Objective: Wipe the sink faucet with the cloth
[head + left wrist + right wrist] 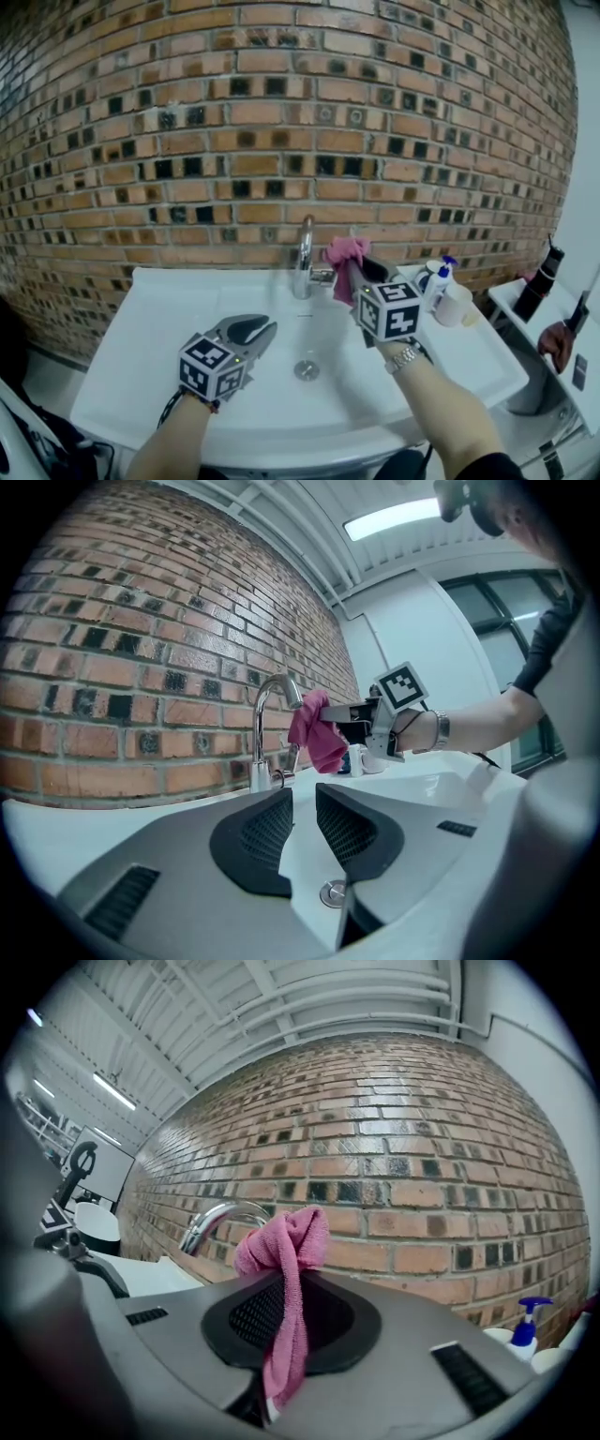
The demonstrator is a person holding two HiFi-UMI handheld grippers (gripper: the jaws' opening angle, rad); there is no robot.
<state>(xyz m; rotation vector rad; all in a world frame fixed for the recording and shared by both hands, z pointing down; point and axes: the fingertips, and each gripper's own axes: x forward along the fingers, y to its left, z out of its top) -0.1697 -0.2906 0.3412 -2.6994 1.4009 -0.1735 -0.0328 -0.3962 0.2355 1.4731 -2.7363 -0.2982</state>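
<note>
A bunched pink terry cloth is clamped in the right hand-held gripper just beside the curved chrome faucet, ready for wiping, while the left hand-held gripper, jaws apart and empty, is held clear over the white sink.

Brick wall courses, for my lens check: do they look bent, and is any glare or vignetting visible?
Head view: the brick wall bows like a barrel, fisheye. Left gripper view: the ceiling lamp is blown out. Right gripper view: black corners; the cloth is sharp.
</note>
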